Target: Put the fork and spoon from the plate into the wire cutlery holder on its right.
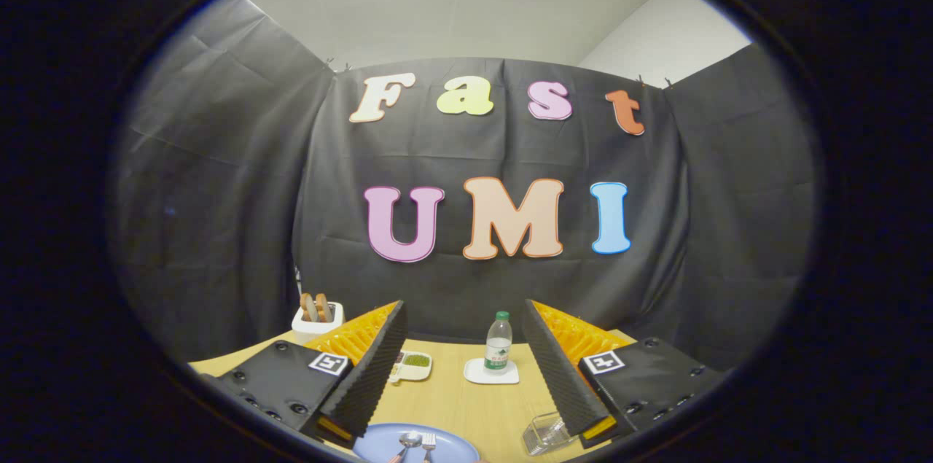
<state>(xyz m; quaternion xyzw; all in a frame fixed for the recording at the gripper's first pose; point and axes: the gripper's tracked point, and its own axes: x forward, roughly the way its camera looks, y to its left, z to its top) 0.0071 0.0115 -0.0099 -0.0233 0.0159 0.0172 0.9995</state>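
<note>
Tabletop of pale wood fills the space below our claw, whose fingers stand wide apart and hold nothing. Between them, low and near, we see the blue plate carrying spoon and fork; the wire cutlery holder sits just right, touching neither.

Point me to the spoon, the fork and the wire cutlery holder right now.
spoon (410, 440), gripper view, its bowl on the plate.
fork (429, 440), gripper view, its tines beside the spoon.
wire cutlery holder (545, 434), gripper view, its front wall, by the gripper (466, 361), fingers open.
</note>
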